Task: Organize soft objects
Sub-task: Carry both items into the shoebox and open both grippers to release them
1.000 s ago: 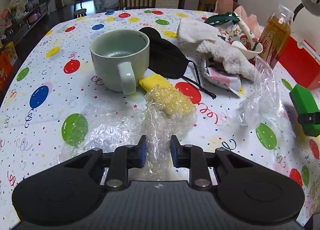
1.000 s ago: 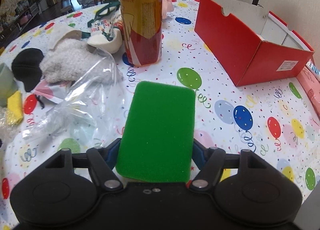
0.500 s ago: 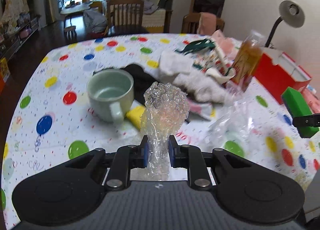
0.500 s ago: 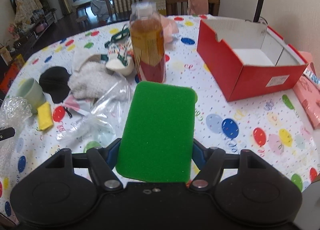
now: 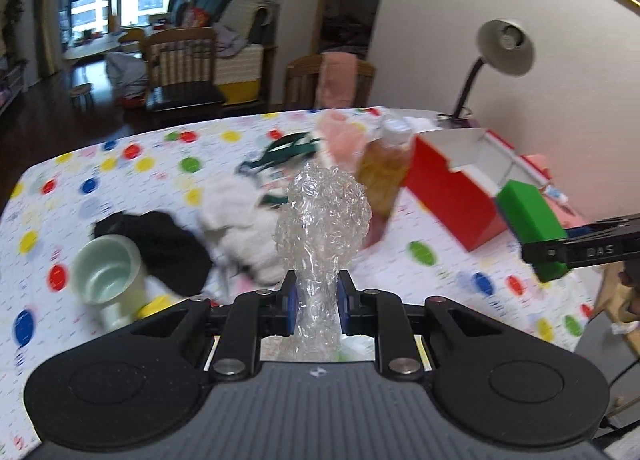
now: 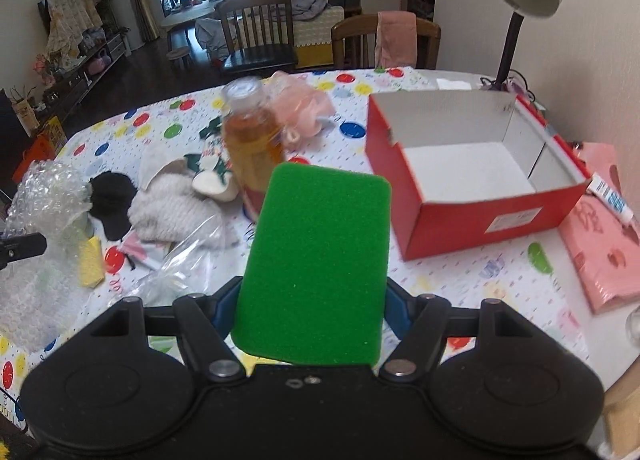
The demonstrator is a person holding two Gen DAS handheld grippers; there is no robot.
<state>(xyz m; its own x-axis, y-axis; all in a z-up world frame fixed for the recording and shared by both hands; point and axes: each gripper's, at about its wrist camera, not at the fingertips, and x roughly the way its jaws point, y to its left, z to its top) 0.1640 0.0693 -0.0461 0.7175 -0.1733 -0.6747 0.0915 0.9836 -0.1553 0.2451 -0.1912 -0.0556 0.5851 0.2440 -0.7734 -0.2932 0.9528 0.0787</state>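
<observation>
Where a second ago our left hand-held gripper (image 5: 316, 302) sat low at the desk (image 5: 120, 187) with jaws apart around the bubble wrap (image 5: 322, 219), it is now clamped on that wad and raised well above the mug (image 5: 106, 278). Our right hand-held gripper (image 6: 310, 310) remains squeezed on the green sponge (image 6: 316, 264), also higher now, with the open red box (image 6: 472, 183) ahead and to its right.
</observation>
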